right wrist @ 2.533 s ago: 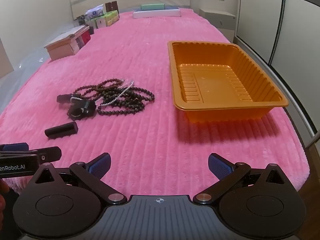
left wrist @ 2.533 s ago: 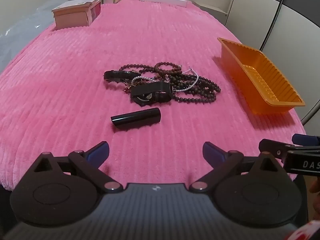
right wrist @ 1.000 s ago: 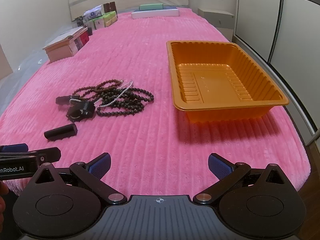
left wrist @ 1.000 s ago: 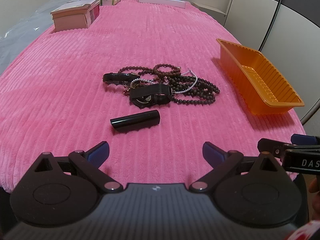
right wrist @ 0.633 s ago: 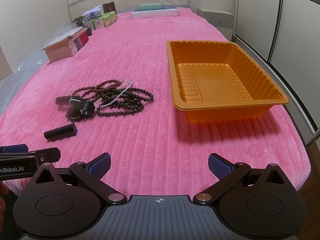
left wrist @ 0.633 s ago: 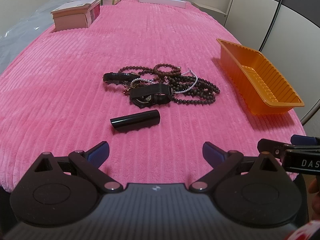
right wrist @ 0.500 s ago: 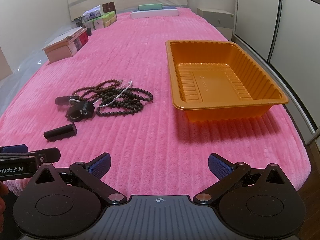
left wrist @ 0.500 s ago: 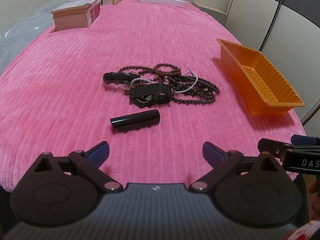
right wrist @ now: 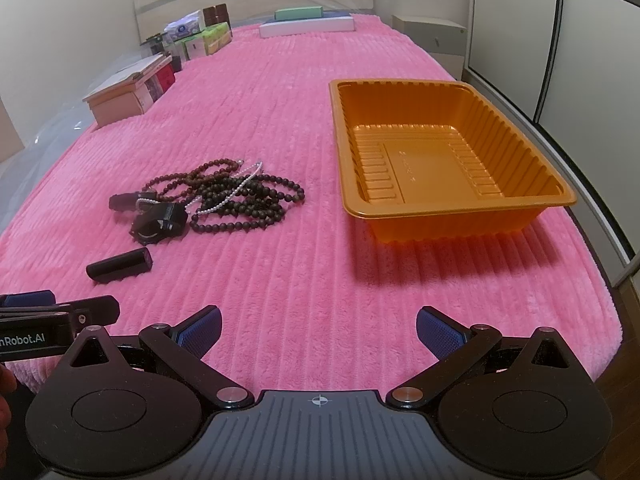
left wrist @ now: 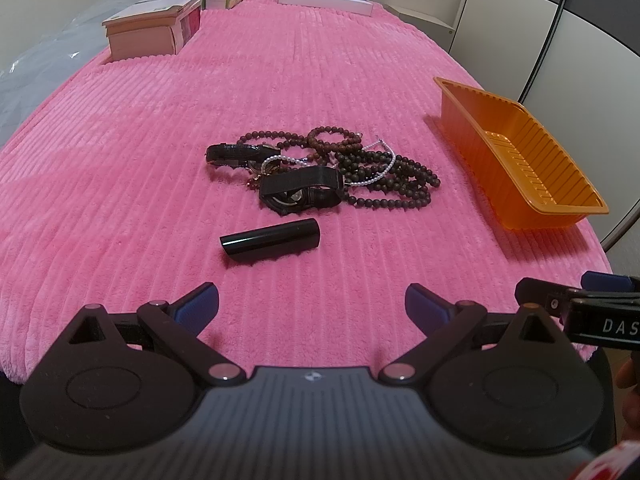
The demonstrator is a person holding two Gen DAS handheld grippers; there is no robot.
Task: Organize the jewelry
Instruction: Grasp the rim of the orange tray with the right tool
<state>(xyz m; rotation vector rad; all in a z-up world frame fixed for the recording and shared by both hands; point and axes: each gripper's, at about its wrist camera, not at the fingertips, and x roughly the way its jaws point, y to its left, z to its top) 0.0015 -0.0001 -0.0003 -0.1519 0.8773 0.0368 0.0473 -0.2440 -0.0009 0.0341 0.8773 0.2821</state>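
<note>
Both pairs of tongs are being held low over the near edge of the pink blanket, and nothing is being gripped: the left gripper is spread wide apart, and so is the right gripper. The jewelry pile, a tangle of dark bead strings, a thin pearl strand and two black watches, is lying straight ahead of the left gripper, with a black tube lying crosswise between them, its long axis running left to right. The orange tray is sitting empty ahead of the right gripper, well apart from the pile. The left gripper is judged nearer the jewelry, so a forward reach over the tube is being called for
</note>
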